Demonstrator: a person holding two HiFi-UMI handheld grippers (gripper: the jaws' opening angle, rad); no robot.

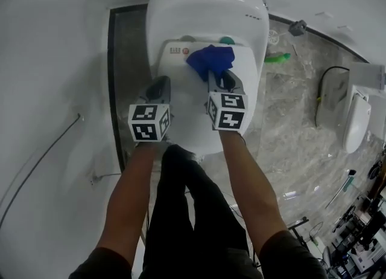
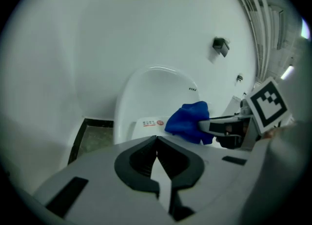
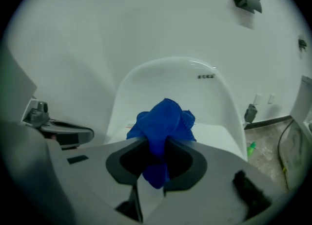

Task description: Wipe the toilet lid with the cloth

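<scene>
Two tongs hover above the toilet [image 1: 253, 24]: right tongs [image 3: 153, 153] clamp the blue cloth [image 3: 163, 119], left tongs [image 2: 157, 146] closed, empty.

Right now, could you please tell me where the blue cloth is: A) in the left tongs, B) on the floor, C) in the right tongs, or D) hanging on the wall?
C: the right gripper view shows the cloth bunched between the right tongs, shut on it; the left tongs are shut empty.
</scene>
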